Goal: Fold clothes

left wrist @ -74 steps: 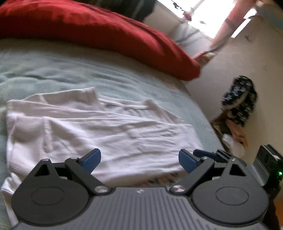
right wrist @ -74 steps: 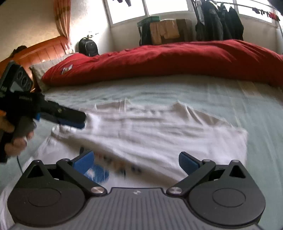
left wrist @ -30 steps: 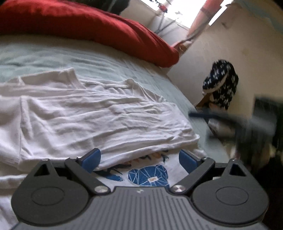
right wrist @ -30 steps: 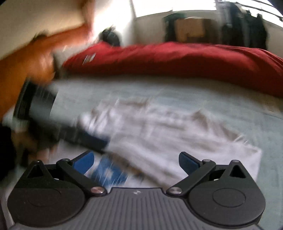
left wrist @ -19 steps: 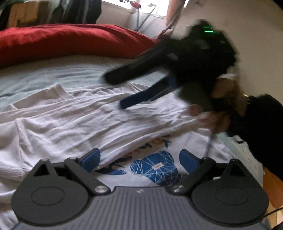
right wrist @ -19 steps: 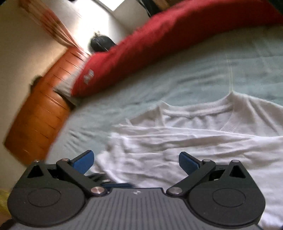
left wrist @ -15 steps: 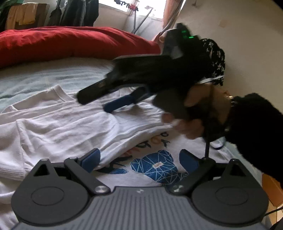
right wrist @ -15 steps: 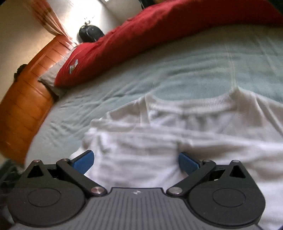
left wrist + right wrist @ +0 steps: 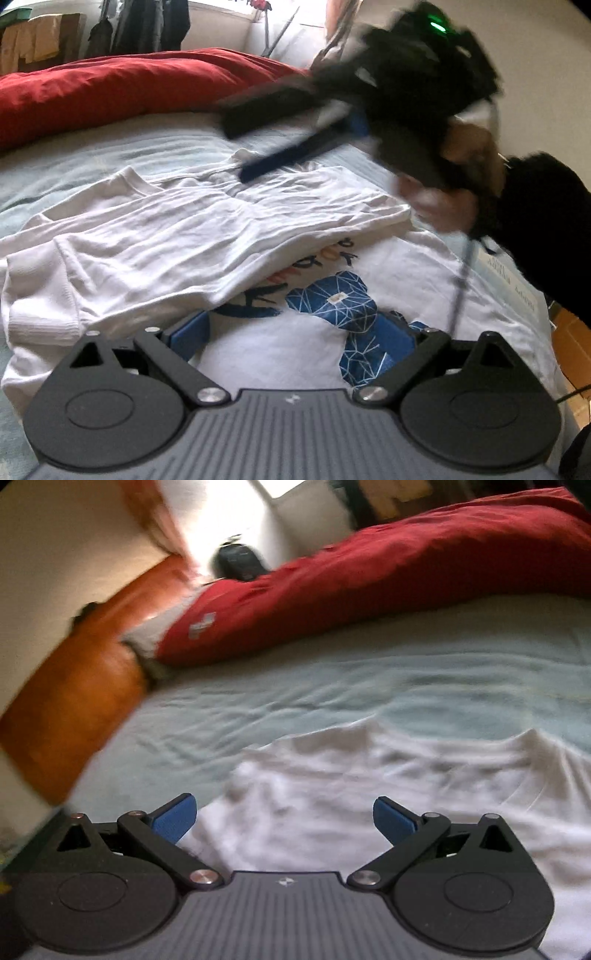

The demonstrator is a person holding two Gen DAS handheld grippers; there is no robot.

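A: Where does the white T-shirt (image 9: 207,236) sit?

B: It lies on the pale green bedsheet (image 9: 110,155), on the near side of the red duvet (image 9: 122,85) that runs along the far edge of the bed. One side of the shirt is folded over the front, so the blue geometric print (image 9: 343,306) shows only below that flap, on the side away from the duvet.

A: And the left gripper (image 9: 295,328)?

B: Its blue pads are spread wide, holding nothing, low over the shirt's printed part, nearer the viewer than the duvet.

A: The right gripper (image 9: 258,140)?

B: In the left wrist view it is blurred, held in a hand (image 9: 458,177) with a dark sleeve, above the shirt's collar end, between the print and the duvet. Its two fingers stand apart, one black, one with a blue pad, and nothing is between them. In its own view the right gripper (image 9: 284,814) is also spread, over white cloth (image 9: 369,805), with the duvet (image 9: 388,565) beyond and an orange wooden headboard (image 9: 85,679) left of the duvet's end.

A: Anything else near the duvet?

B: Dark clothes (image 9: 147,29) hang behind it by the window.
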